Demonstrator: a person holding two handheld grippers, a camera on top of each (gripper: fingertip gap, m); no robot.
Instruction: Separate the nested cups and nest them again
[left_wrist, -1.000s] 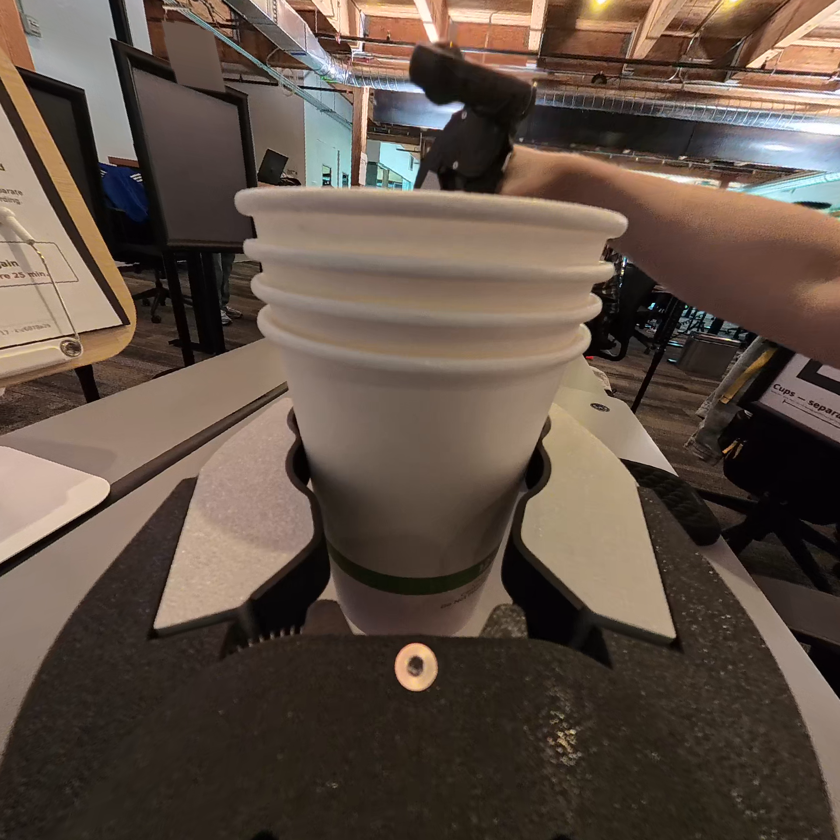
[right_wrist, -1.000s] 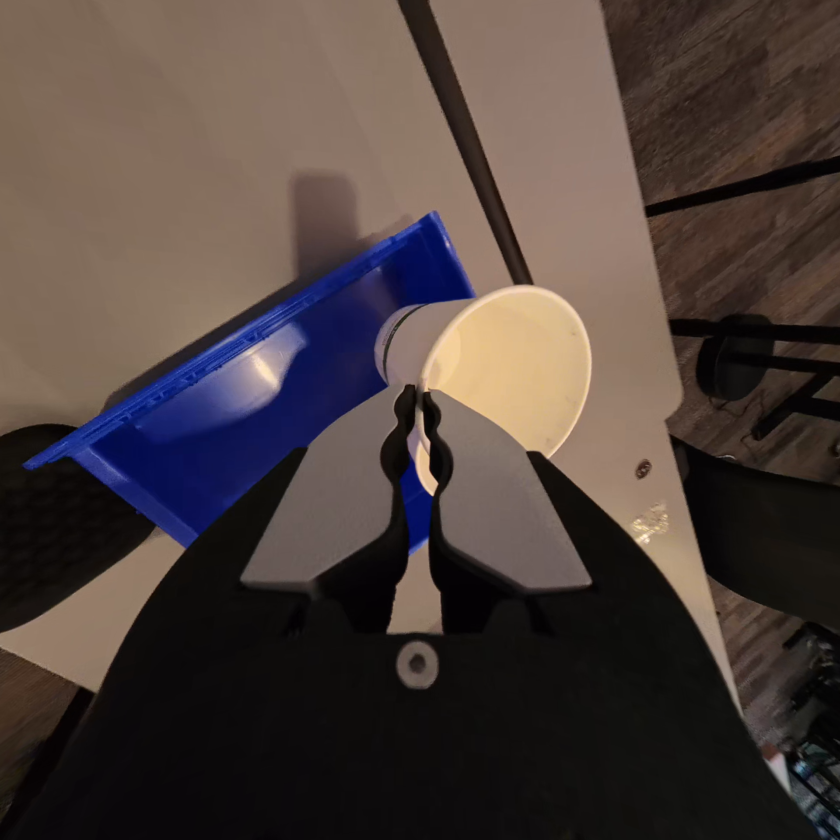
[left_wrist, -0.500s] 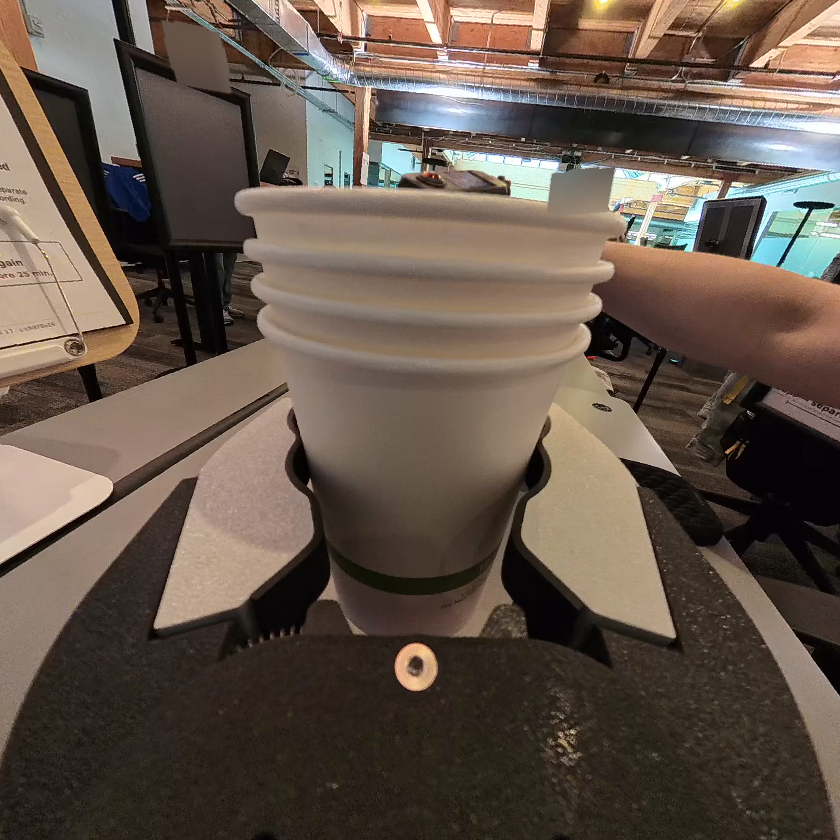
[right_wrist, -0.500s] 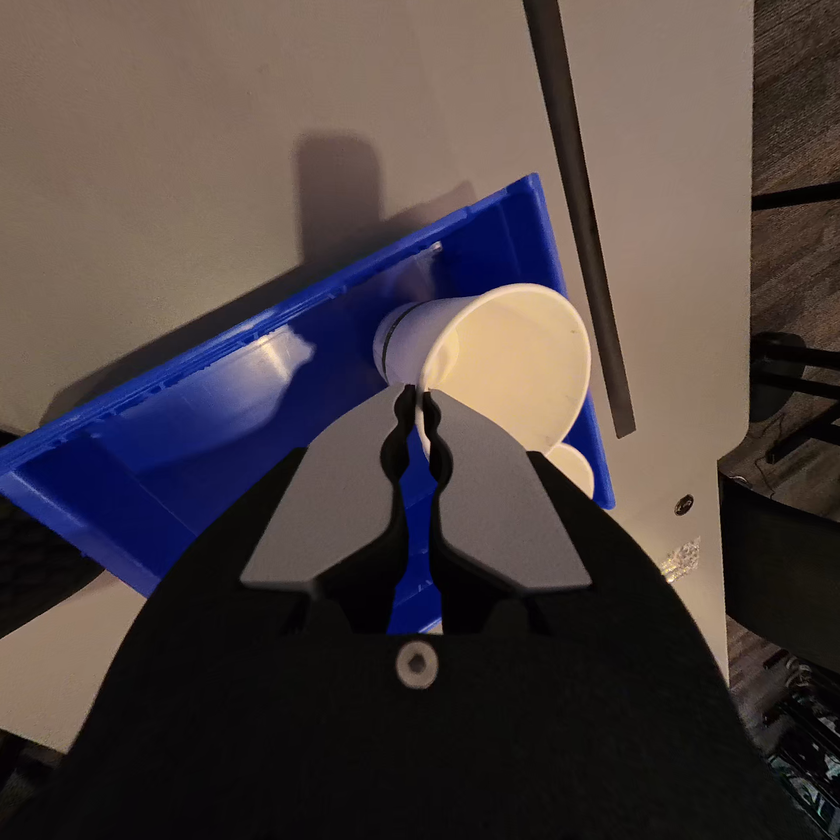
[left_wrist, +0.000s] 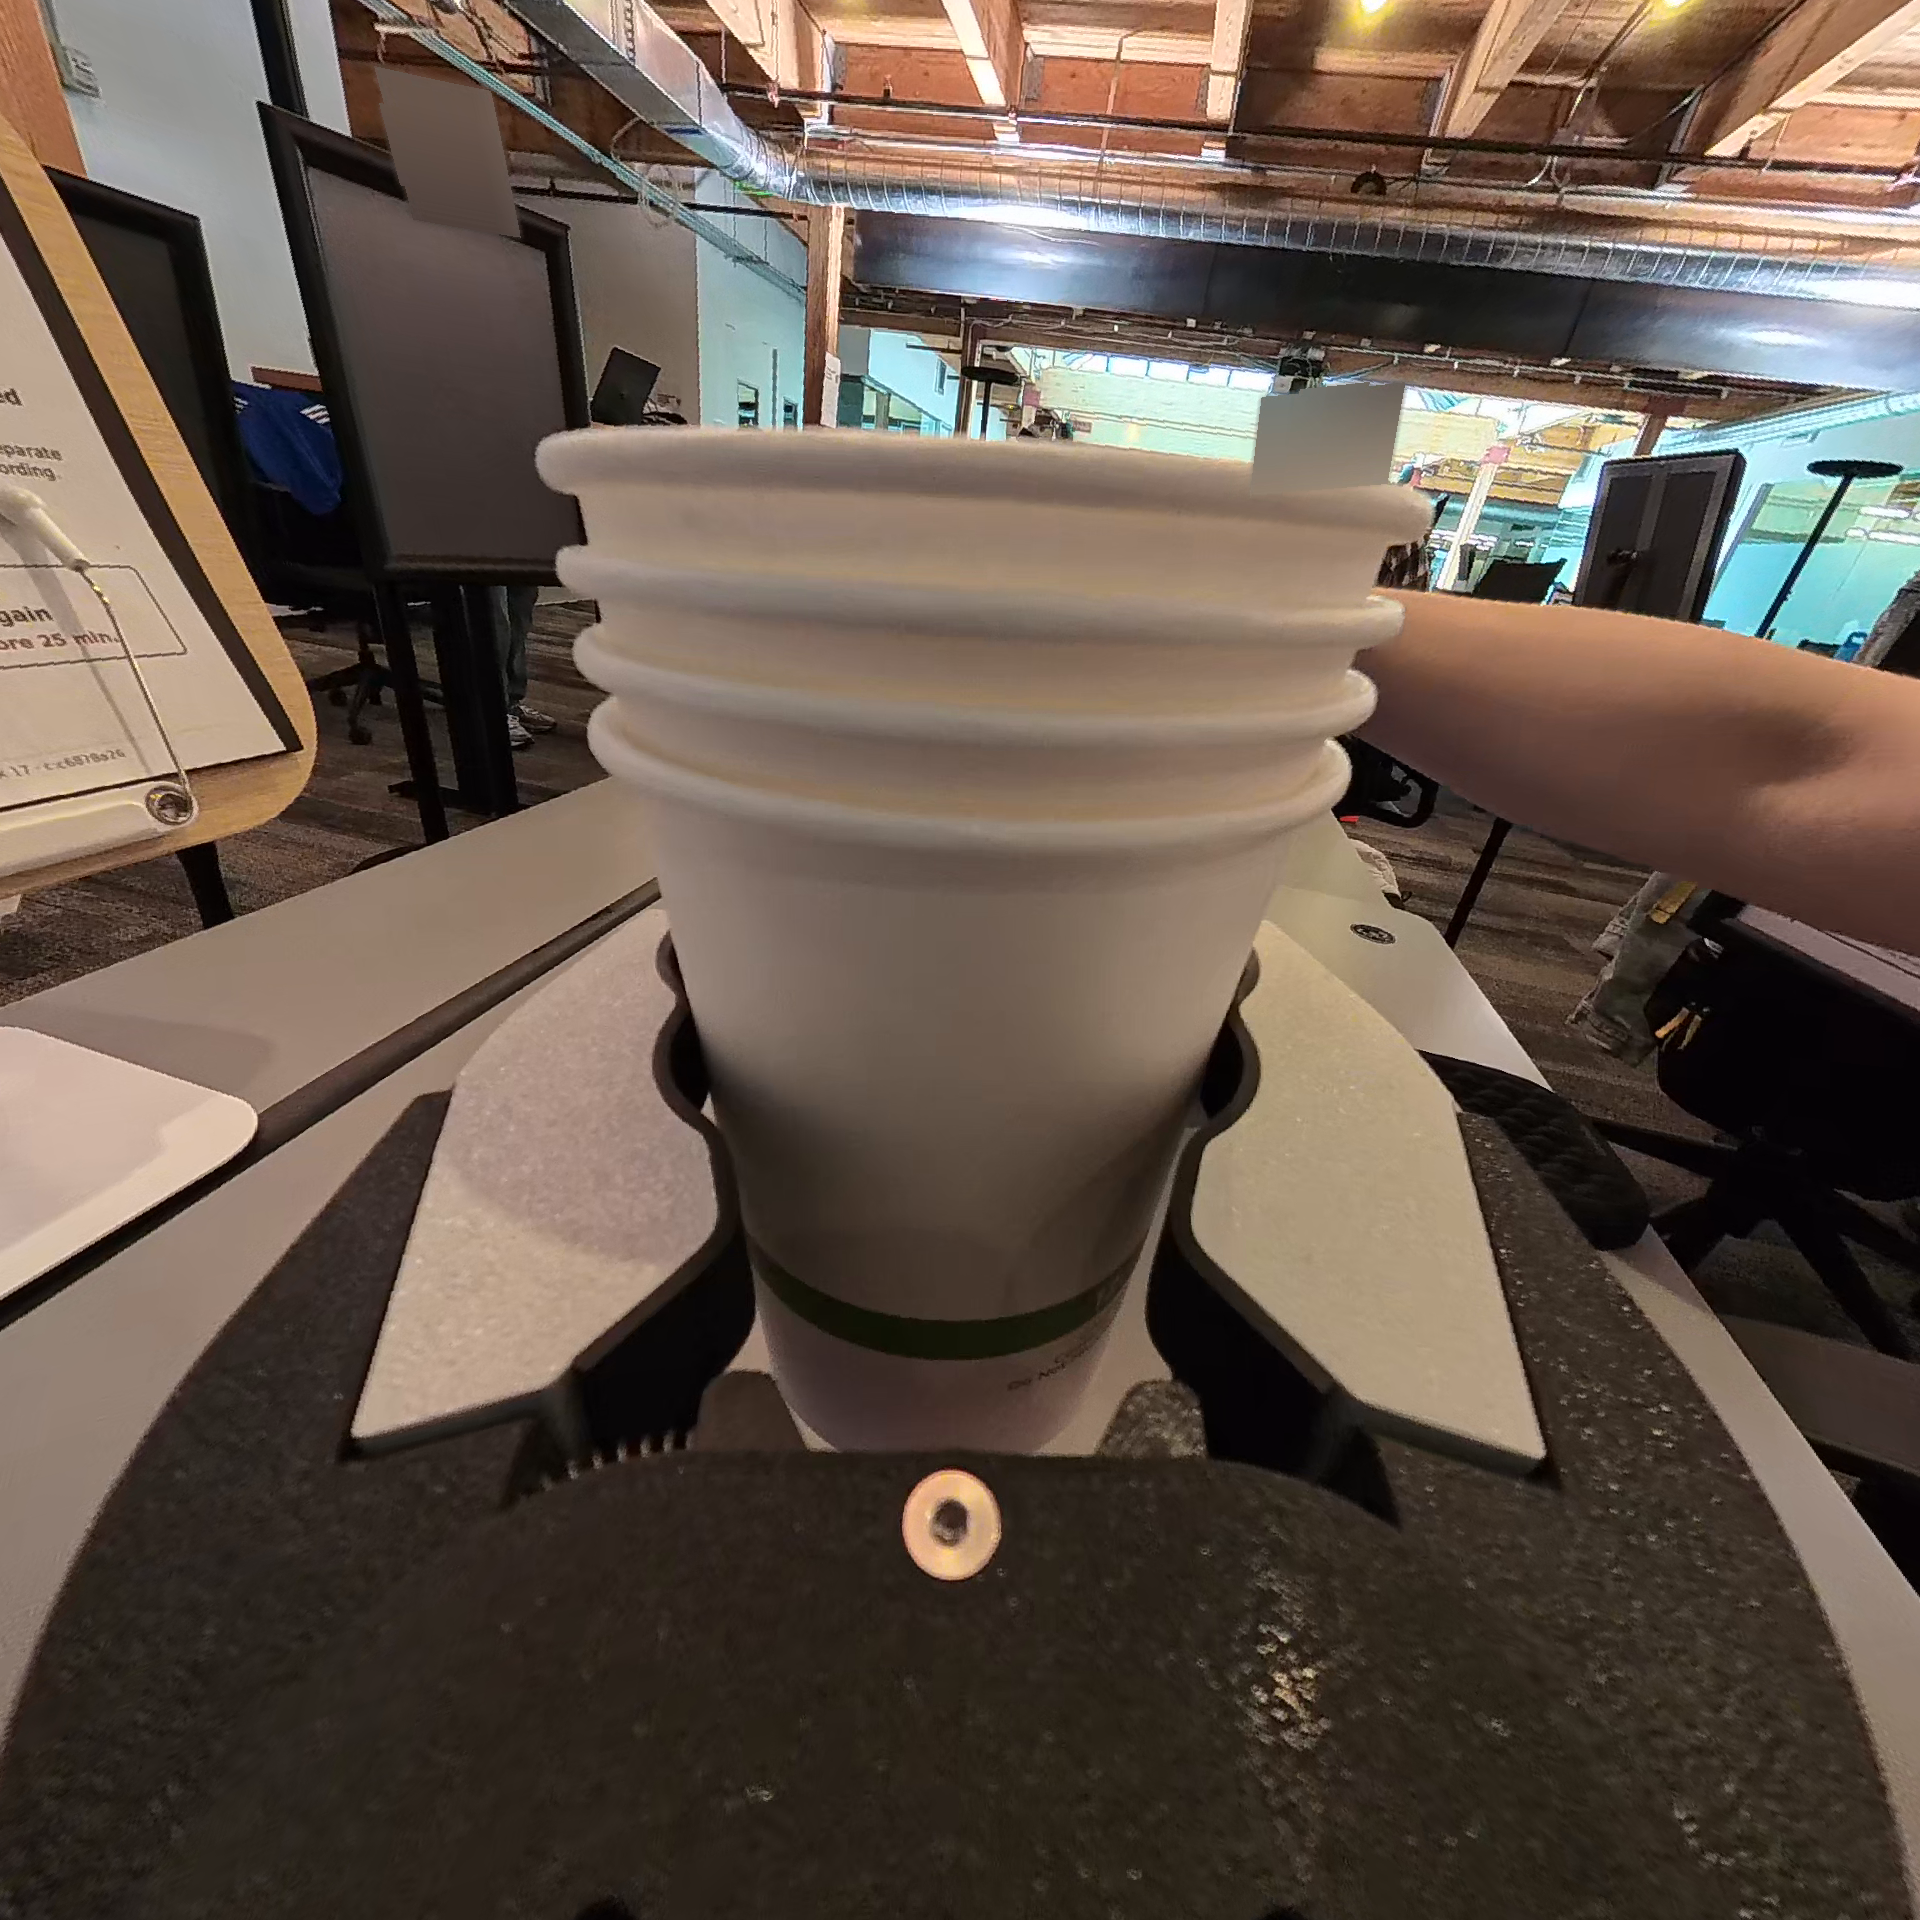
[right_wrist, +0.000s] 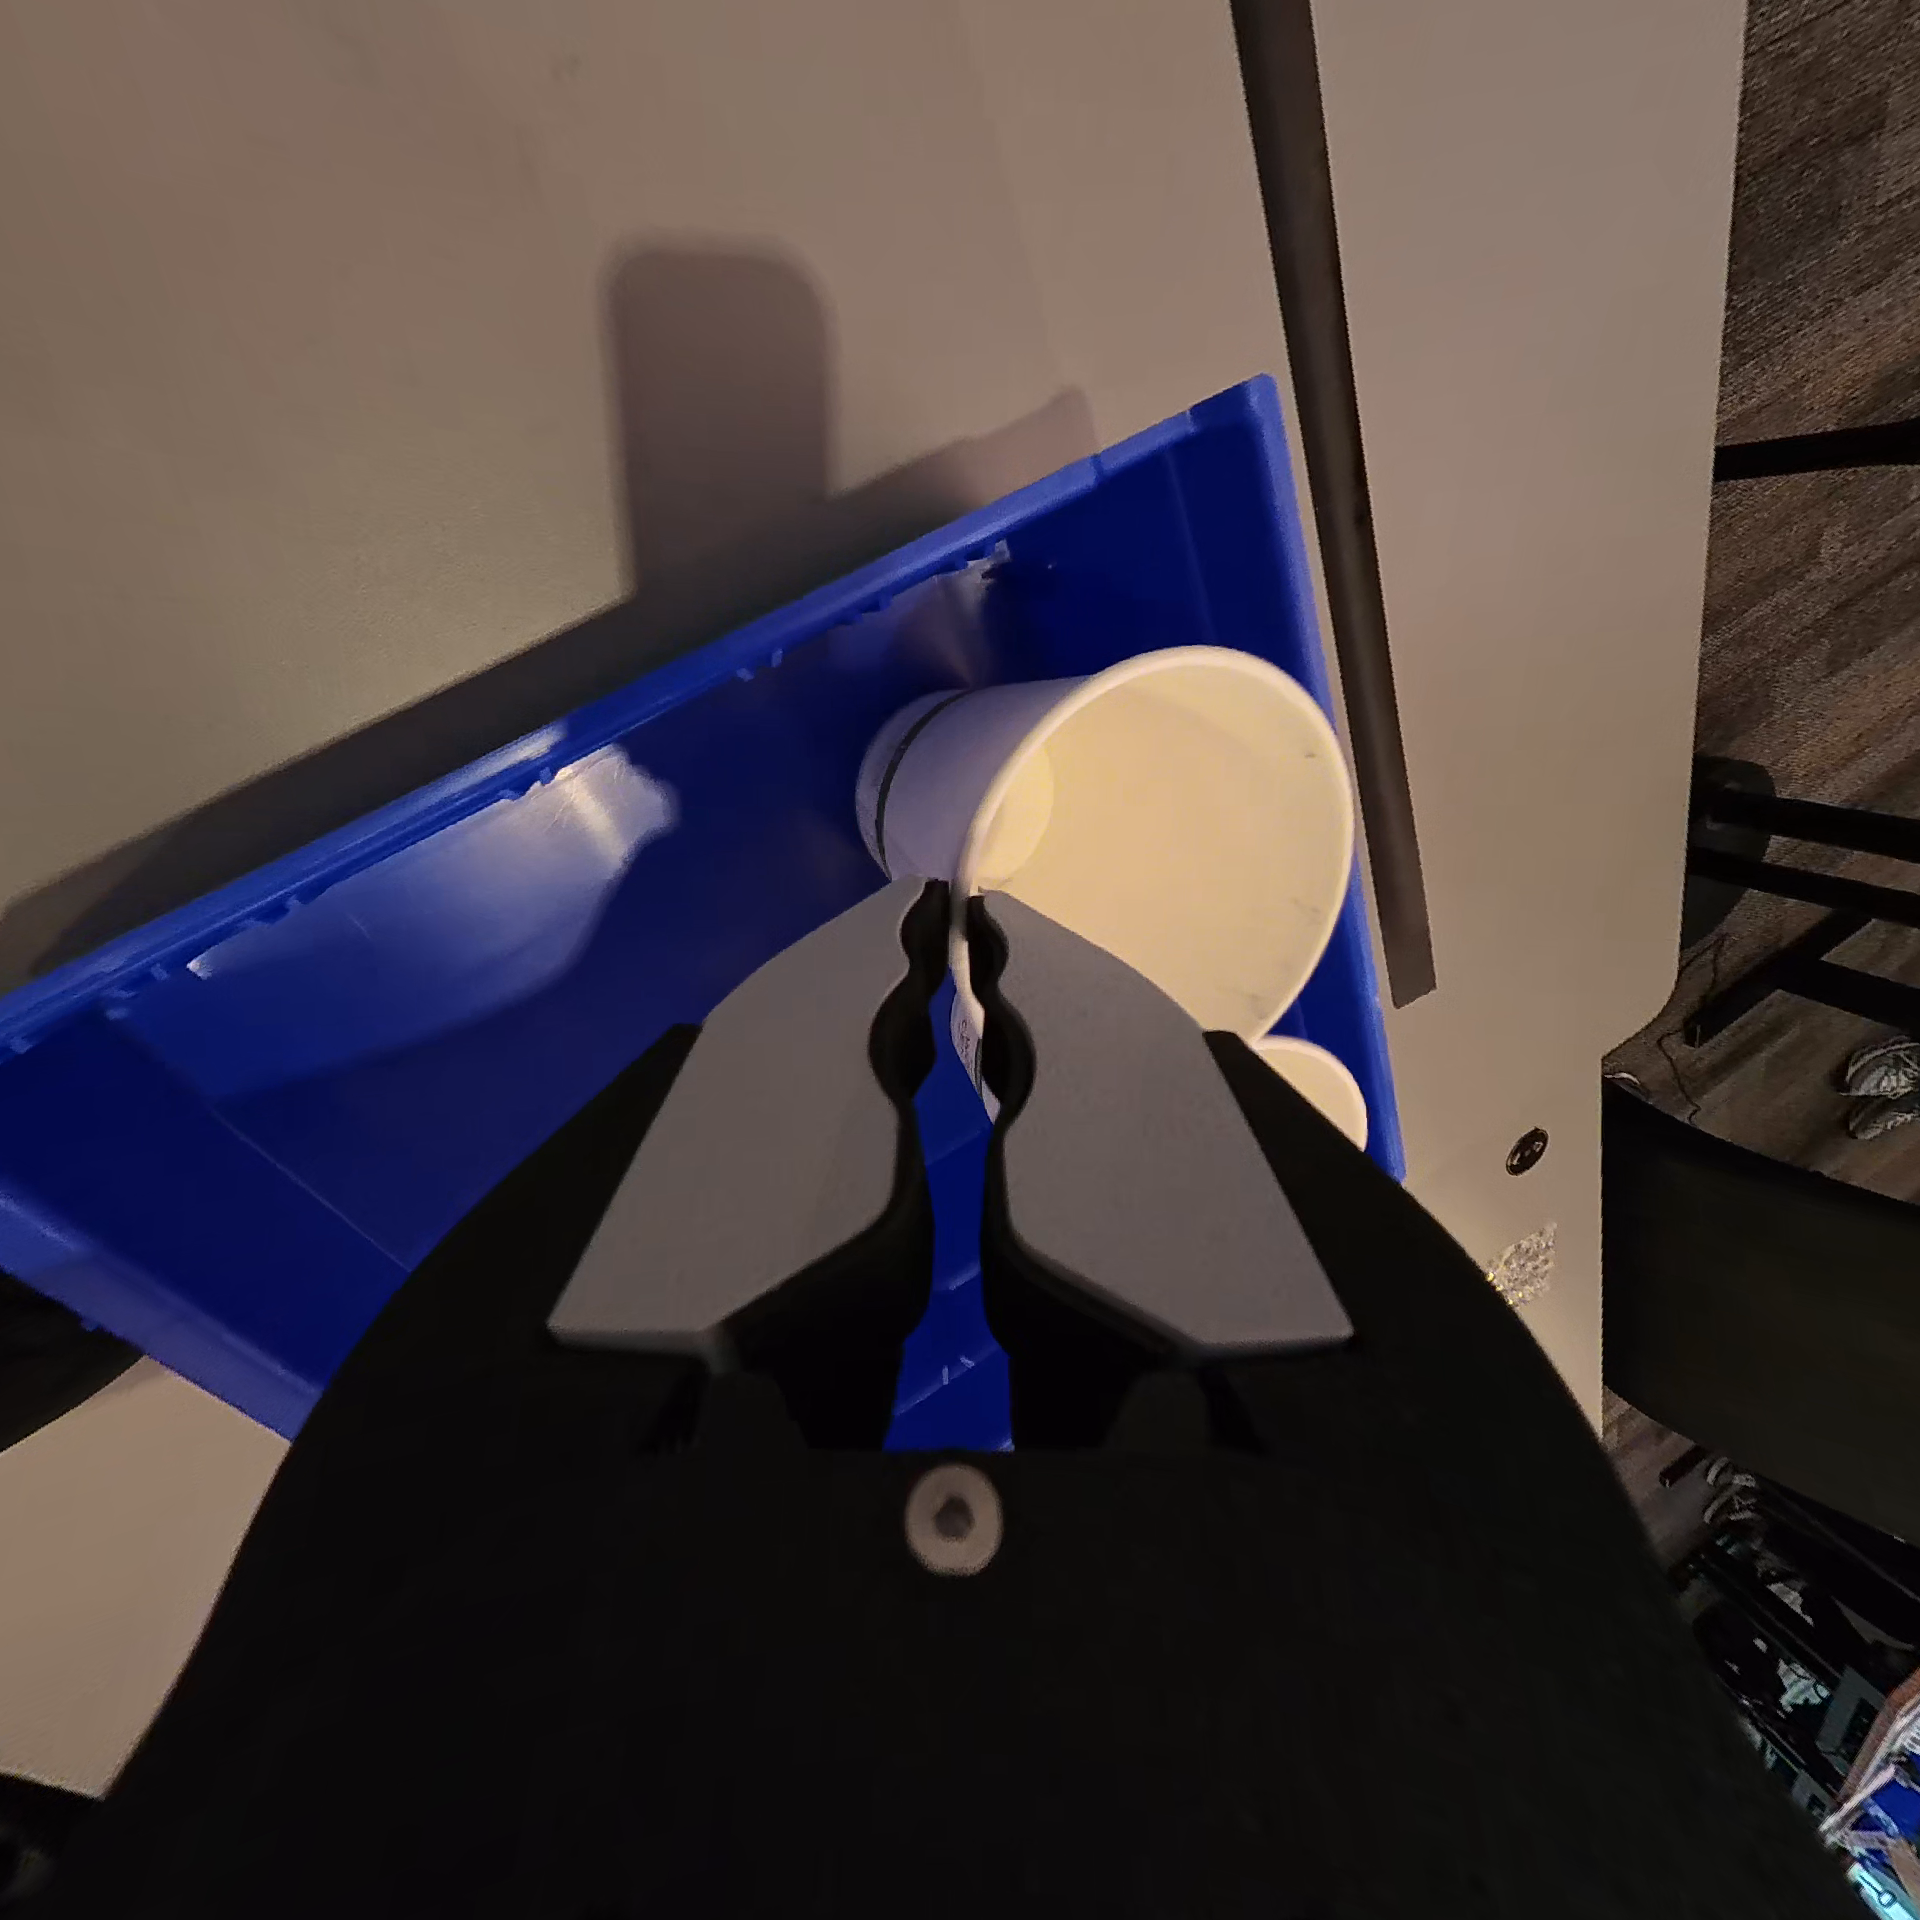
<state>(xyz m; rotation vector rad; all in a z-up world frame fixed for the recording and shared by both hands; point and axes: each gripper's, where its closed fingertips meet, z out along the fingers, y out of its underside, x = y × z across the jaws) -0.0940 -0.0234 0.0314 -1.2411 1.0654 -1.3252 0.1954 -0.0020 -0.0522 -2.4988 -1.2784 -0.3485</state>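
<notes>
Cups first: four nested white paper cups (left_wrist: 966, 935), upright, clamped low on the outer wall between the fingers of the left gripper (left_wrist: 956, 1174), base close above the grey table (left_wrist: 312, 987). Single cup (right_wrist: 1122, 831) pinched by its rim in the right gripper (right_wrist: 961, 935), fingers nearly together on the thin paper wall, one inside the mouth and one outside. Hangs tilted over the blue bin (right_wrist: 416, 935), long axis slanting away and to the left of the fingers, base toward the bin's far wall, open mouth toward the camera. Another cup (right_wrist: 1314, 1091) already in the bin, just beside and below, mostly hidden behind the right finger. Right gripper aimed steeply down from above; forearm (left_wrist: 1662, 769) reaching across behind the stack in the left wrist view. Probably the separating stage, with release into the bin next; whether the base touches the bin floor cannot be told.
</notes>
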